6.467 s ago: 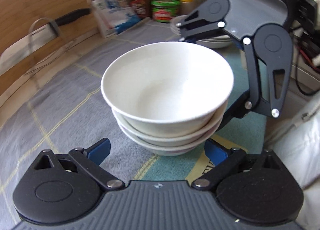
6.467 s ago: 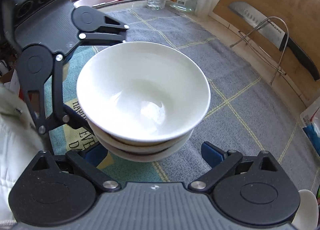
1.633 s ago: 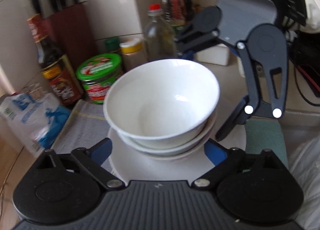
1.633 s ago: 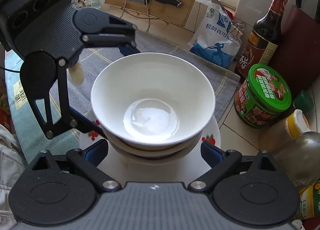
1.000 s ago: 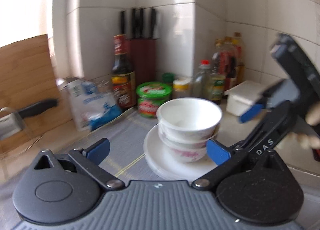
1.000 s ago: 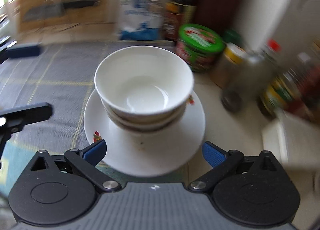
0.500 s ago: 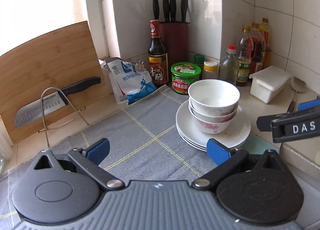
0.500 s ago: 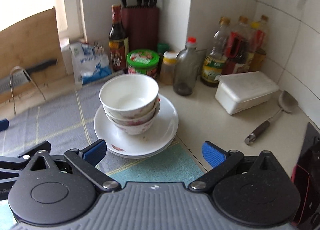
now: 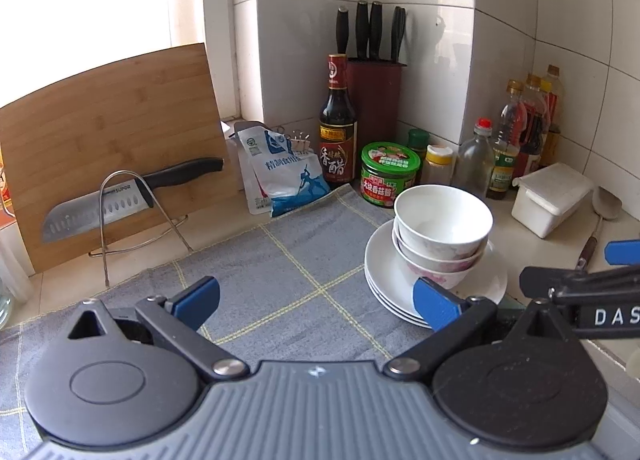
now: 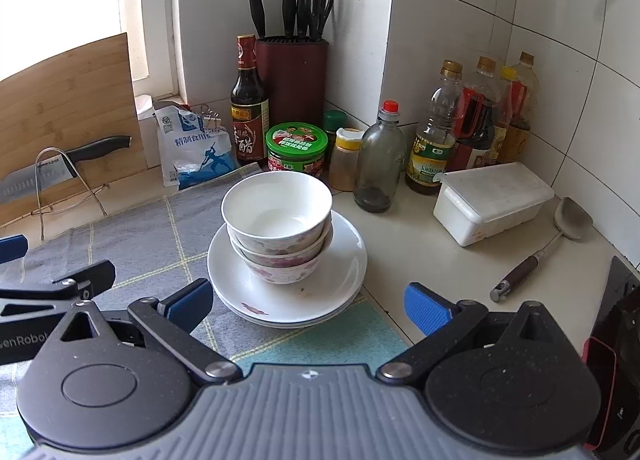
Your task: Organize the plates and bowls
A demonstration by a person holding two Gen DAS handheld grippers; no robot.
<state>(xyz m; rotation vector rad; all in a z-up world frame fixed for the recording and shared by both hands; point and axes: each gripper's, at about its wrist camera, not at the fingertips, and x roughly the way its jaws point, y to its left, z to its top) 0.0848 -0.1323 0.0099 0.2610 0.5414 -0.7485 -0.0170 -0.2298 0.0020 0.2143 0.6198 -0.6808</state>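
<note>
A stack of three white bowls (image 9: 442, 232) (image 10: 278, 220), the lower ones with pink flowers, sits on a stack of white plates (image 9: 384, 280) (image 10: 340, 260) at the grey cloth's far right corner. My left gripper (image 9: 316, 300) is open with nothing between its fingers, and is pulled back to the left of the plates. My right gripper (image 10: 308, 302) is also open and empty, just in front of the plates. Each gripper's arm shows at the edge of the other's view.
Behind the stack stand a green-lidded jar (image 10: 297, 148), a dark vinegar bottle (image 9: 337, 128), a knife block (image 10: 291, 76), oil bottles (image 10: 472, 128) and a salt bag (image 9: 280, 172). A white lidded box (image 10: 492, 200) and a ladle (image 10: 540, 248) lie to the right. A knife (image 9: 120, 200) rests on a wire stand before a cutting board.
Both grippers have let go of the bowl stack, which now rests on the plates, and have drawn back and up away from it.
</note>
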